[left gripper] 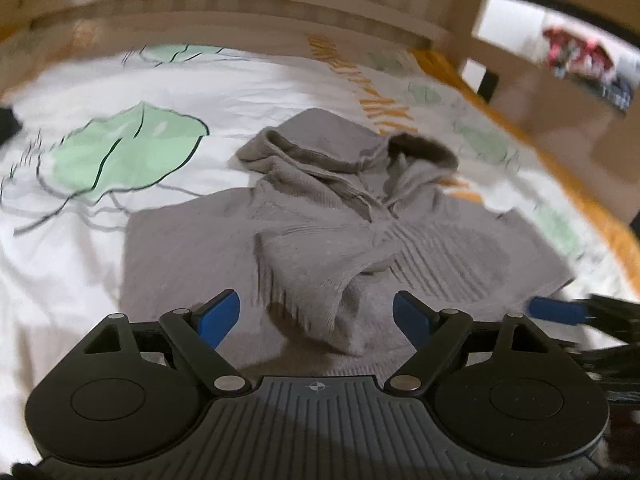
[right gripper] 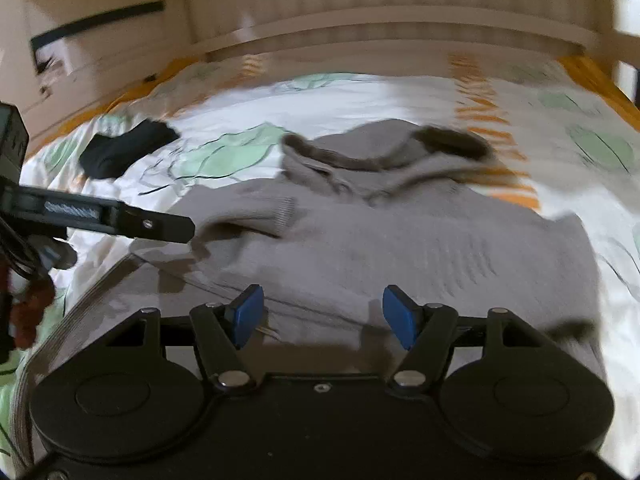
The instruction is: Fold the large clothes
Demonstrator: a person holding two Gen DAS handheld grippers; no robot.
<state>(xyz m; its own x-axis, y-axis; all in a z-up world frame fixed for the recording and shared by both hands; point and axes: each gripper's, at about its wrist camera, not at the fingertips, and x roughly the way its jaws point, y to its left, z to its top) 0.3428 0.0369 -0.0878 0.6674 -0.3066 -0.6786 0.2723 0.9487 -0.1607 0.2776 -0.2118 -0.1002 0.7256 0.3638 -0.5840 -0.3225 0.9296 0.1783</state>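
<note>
hoodie (left gripper: 332,236), grey ribbed knit, sleeve folded

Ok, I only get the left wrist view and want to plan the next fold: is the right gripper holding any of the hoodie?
Observer: No. The right gripper is open over the hoodie, with nothing between its pads.
Operator: Anything else on the bed I should avoid?
Observer: Yes. A black garment lies on the sheet, left of the hood and apart from the hoodie.
</note>
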